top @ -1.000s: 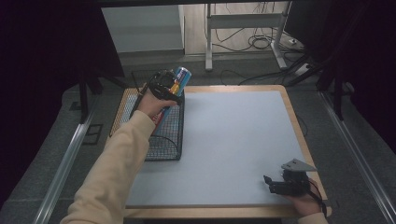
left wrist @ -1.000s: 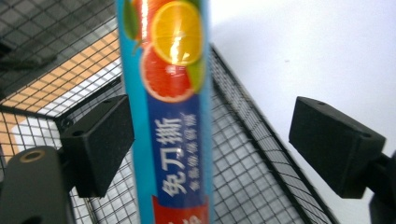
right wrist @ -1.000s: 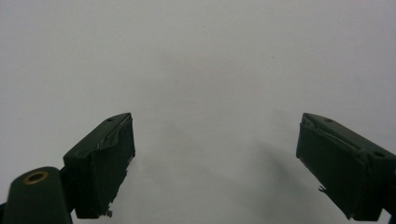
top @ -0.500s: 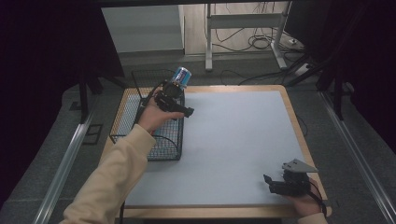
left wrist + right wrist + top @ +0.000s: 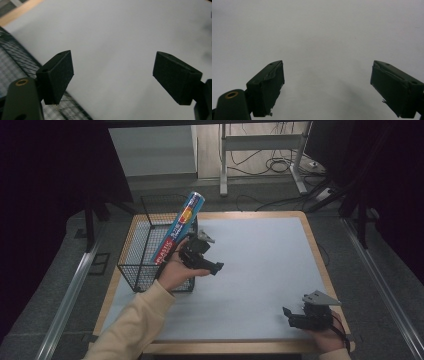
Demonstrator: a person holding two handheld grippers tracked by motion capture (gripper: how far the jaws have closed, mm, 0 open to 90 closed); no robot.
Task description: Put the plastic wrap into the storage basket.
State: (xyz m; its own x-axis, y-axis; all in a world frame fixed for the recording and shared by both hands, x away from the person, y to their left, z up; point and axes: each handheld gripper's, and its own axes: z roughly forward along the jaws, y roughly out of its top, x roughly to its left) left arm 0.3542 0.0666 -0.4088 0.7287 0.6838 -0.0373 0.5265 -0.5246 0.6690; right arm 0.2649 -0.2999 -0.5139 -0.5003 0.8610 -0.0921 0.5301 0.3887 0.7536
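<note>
Since the blue box already leans upright in the wire basket at the far left of the counter, the placing looks done and only pulling clear seems left. The left tool hangs wide and empty just right of the basket; the right tool, also wide, rests near-right. Nothing blocks the way.

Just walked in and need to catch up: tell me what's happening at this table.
A person works with a gripper in each hand. A blue box leans tilted in the wire basket at the table's left edge, its top sticking out above the rim. The left gripper is beside the basket over the white surface, jaws open and empty. The right gripper sits near the front right corner, also open and empty.
</note>
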